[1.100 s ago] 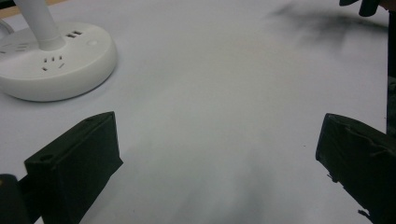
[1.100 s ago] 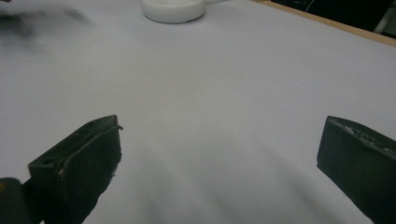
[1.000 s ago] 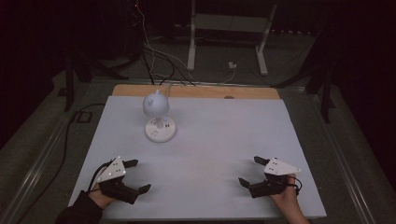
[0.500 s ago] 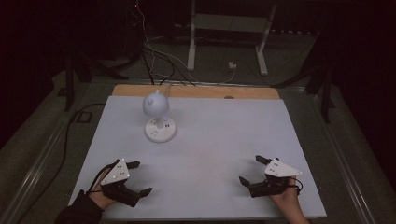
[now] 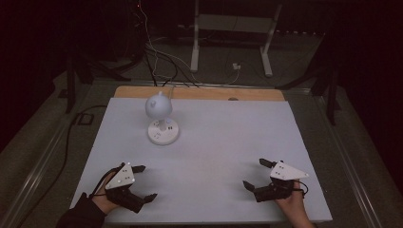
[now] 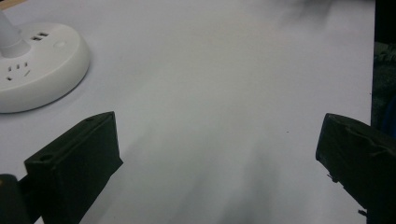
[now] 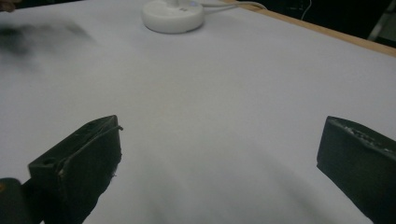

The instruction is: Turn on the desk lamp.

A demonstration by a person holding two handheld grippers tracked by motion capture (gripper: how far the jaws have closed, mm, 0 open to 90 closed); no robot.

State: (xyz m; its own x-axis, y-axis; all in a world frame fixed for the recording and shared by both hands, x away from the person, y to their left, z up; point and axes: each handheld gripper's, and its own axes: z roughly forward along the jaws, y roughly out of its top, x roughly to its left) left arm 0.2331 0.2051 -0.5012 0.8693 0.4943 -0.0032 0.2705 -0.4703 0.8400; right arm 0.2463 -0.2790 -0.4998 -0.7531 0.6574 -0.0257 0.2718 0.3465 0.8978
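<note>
at the near edge of the worktop [image 5: 214,156] we see the left gripper [image 5: 141,182] drawn slightly back, the right gripper [image 5: 256,174] unmoved; both stand wide and empty. the lamp [image 5: 162,121] stays far off, left of centre, so we judge no reach begun.

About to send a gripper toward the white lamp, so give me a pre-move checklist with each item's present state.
1. Left gripper open: ok, its jaws stand wide apart in the left gripper view.
2. Right gripper open: ok, jaws wide apart, nothing between them.
3. Lamp upright: ok, its round base sits flat on the white tabletop, globe head above.
4. Path from the left gripper to the base: ok, bare tabletop between them.
5. Lamp cord: ok, it leaves the base toward the far edge, away from both grippers.
6. Whether the lamp is switched on: cannot tell.
</note>
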